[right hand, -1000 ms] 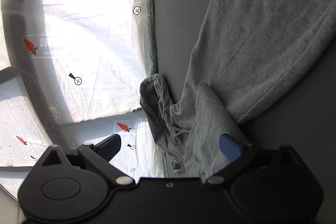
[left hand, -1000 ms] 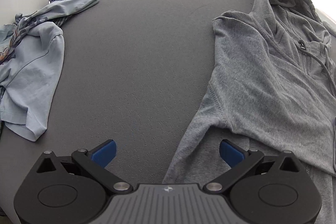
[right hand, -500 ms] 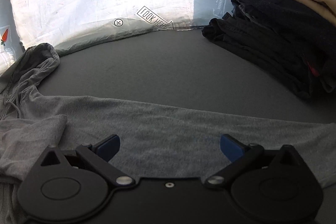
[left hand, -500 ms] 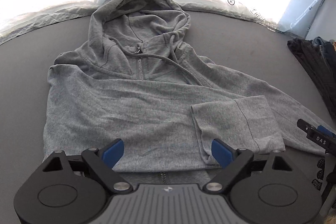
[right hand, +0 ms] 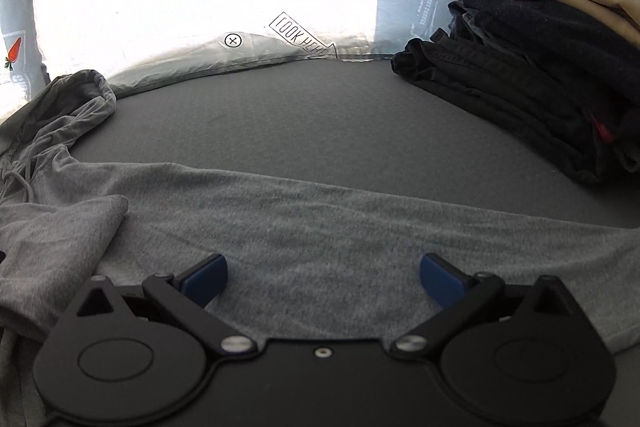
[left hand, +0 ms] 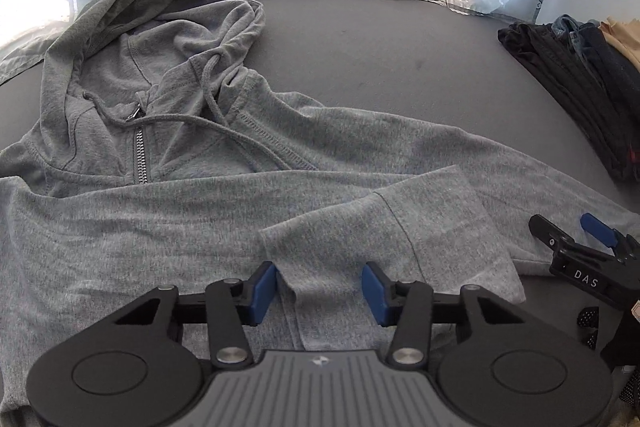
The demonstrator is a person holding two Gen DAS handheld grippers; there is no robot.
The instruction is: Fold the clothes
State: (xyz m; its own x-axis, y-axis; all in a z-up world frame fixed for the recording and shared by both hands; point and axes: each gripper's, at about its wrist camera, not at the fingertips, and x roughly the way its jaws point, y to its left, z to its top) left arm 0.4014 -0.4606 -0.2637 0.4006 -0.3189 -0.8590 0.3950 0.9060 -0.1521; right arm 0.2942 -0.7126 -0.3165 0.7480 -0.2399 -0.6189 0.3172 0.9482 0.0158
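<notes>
Left claw [left hand: 319, 291] closing on the folded-over sleeve cuff [left hand: 420, 239] of the grey hoodie [left hand: 160, 211] – fabric between the pads, not yet pinched. Right claw [right hand: 323, 277] wide open, empty, over the outstretched sleeve [right hand: 360, 219]. Best to pinch the cuff's edge, one layer only – lift low. Only the left view shows hood and zipper [left hand: 140, 155].

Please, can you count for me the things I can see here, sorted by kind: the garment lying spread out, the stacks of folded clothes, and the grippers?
Spread grey hoodie: 1
Stack of folded clothes: 1
Grippers: 2, the left gripper, its jaws closing around a sleeve fold, and the right gripper
Total: 4
</notes>
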